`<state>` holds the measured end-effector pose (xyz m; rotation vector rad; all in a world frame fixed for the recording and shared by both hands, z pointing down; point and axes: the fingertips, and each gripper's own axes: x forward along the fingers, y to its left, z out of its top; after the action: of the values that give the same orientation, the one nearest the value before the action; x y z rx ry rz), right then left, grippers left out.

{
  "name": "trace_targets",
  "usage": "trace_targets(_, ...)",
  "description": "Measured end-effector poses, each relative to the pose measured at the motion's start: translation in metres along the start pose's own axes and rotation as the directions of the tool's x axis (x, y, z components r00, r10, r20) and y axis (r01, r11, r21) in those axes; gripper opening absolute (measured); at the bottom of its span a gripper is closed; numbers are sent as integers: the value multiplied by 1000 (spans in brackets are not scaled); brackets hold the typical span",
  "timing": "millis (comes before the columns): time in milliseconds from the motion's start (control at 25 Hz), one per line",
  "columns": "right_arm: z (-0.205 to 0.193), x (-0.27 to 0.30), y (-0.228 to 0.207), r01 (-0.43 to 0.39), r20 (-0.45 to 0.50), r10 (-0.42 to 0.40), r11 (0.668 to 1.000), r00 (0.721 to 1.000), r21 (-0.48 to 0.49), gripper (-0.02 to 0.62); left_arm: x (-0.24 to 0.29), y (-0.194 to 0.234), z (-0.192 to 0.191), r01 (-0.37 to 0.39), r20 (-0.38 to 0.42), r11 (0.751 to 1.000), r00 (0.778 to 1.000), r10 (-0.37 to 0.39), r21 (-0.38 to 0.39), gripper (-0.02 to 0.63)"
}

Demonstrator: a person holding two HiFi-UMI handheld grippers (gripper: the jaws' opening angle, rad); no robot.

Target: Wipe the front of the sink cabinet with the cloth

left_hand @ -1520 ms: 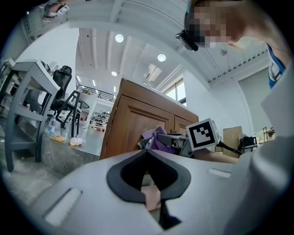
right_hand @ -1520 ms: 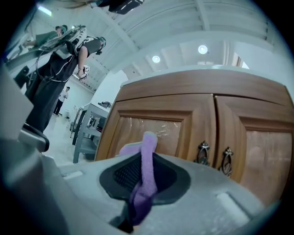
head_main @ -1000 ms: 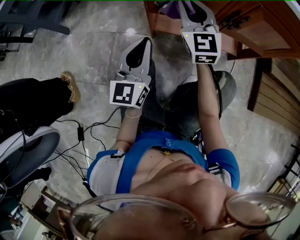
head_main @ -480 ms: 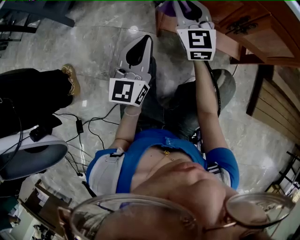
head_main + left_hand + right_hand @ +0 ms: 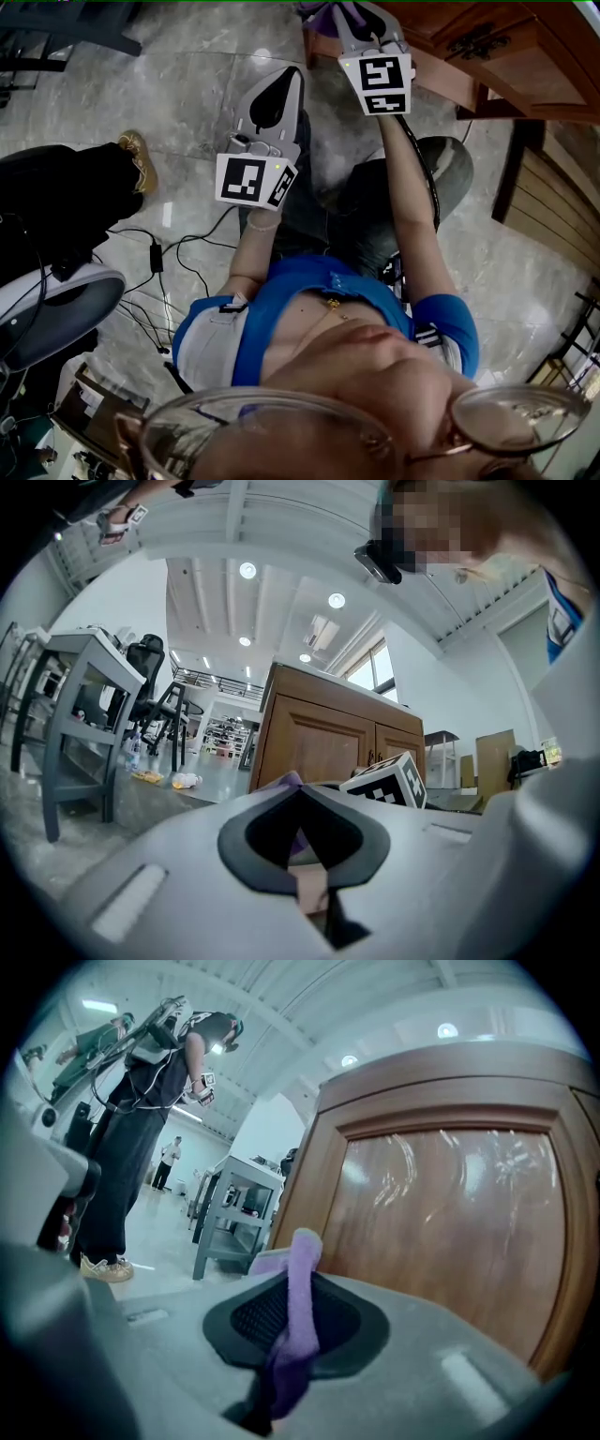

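Left gripper [image 5: 287, 86] hangs over the grey marble floor [image 5: 187, 84], well left of the woodwork. Its jaws are brought together with nothing between them; purple seen through the gap belongs to the other tool's load. Likely parked clear so that it stays out of the wiping path.

Right gripper [image 5: 358, 21] is held forward and higher, by the near corner of the sink cabinet [image 5: 450, 1222]. Jaws are pinched tight on the purple cloth [image 5: 298, 1316].

Cloth is gathered into a narrow strip. Long axis runs along the gripper's length, from deep between the jaws out past the tips. Free end sticks up and forward, toward the left edge of the cabinet's door panel [image 5: 441, 1185]. That nose-first hold looks chosen so that fabric, not plastic, meets the wood.

Cannot tell whether cloth is touching the front; in the right gripper view it reads as just beside the left frame edge.

Glossy brown panel fills the right of that view. Judged: wiping pass at its left-hand end.
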<state>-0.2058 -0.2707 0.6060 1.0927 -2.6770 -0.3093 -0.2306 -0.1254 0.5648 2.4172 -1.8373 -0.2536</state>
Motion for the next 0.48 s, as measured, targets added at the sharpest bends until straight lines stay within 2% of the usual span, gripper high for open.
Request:
trace_targets(160, -14, 5, 7, -13, -27, 13, 1000, 1000, -9, 52, 1, 0, 1, 4, 5, 1000, 1000, -4, -6, 0)
trace_targets(480, -16, 3, 9, -13, -36, 12, 1000, 999, -16, 52, 0, -3, -3, 9, 0, 1000, 1000, -9, -10, 0)
